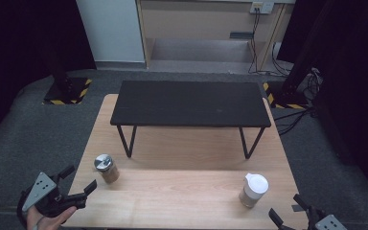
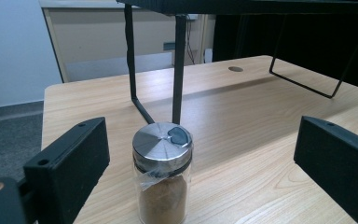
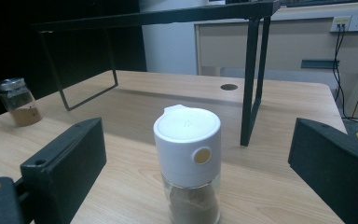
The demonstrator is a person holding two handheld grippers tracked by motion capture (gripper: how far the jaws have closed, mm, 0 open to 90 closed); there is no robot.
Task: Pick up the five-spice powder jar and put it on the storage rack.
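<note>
Fingers wide on both grippers: my left gripper (image 1: 79,184) has the upright spice jar (image 1: 107,168) at two o'clock; right gripper (image 1: 287,211) faces the white-capped shaker (image 1: 254,189) at eleven.

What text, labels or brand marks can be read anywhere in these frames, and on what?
None readable.
Metal-lidded jar: a clear film strip under the lid, no print visible.
White-capped jar: plain cap with a yellow dot, no lettering.
Wall socket plate: any marking is too small to read.

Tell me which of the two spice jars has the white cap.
The jar before the right gripper; the other jar, by the left gripper, has a silver metal lid.
</note>
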